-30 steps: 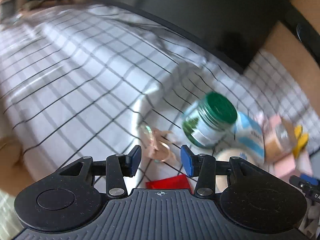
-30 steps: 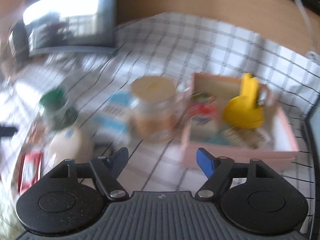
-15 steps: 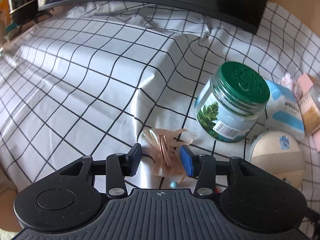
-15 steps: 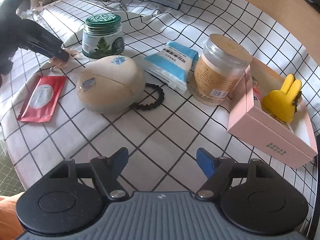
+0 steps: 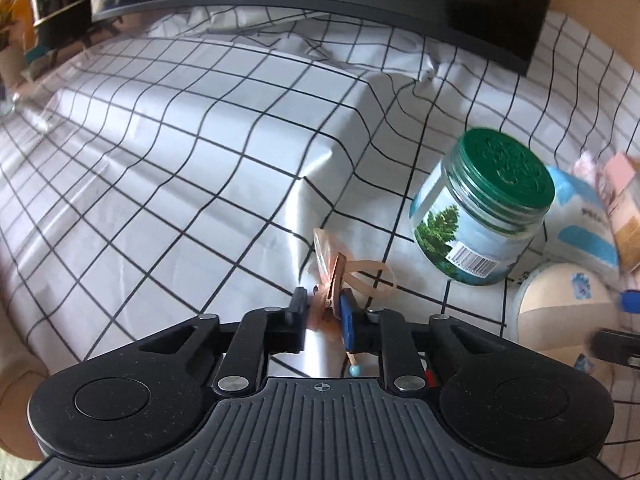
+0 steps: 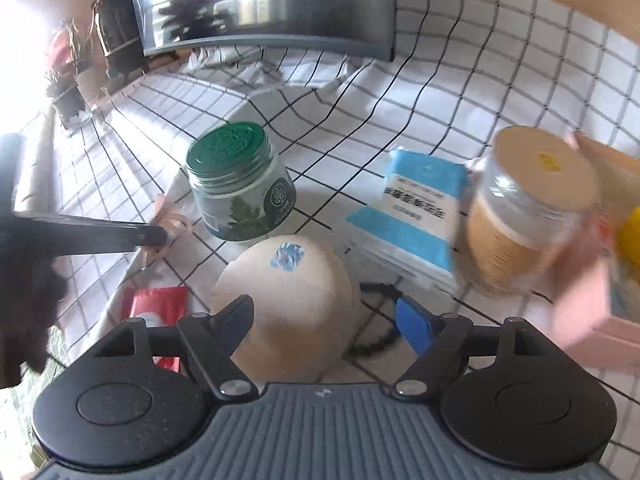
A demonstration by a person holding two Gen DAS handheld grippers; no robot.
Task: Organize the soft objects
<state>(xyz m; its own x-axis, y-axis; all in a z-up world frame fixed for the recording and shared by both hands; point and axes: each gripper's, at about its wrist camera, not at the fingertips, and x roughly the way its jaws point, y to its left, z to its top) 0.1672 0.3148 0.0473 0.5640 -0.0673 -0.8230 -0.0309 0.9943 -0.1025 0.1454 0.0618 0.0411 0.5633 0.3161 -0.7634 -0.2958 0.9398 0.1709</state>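
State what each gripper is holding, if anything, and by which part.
The left gripper has just closed on the peach ribbon bow, pinching its knotted middle. The right gripper holds nothing; its jaws have been opening, around the beige pouch.

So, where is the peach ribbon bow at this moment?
In the left wrist view, low centre: the peach ribbon bow is pinched in the left gripper, on the checked cloth beside the green-lidded jar.

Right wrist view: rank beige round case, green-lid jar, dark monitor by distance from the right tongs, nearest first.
1. Beige round case: between the open right tongs.
2. Green-lid jar: behind it, left.
3. Dark monitor: far back, top of view.
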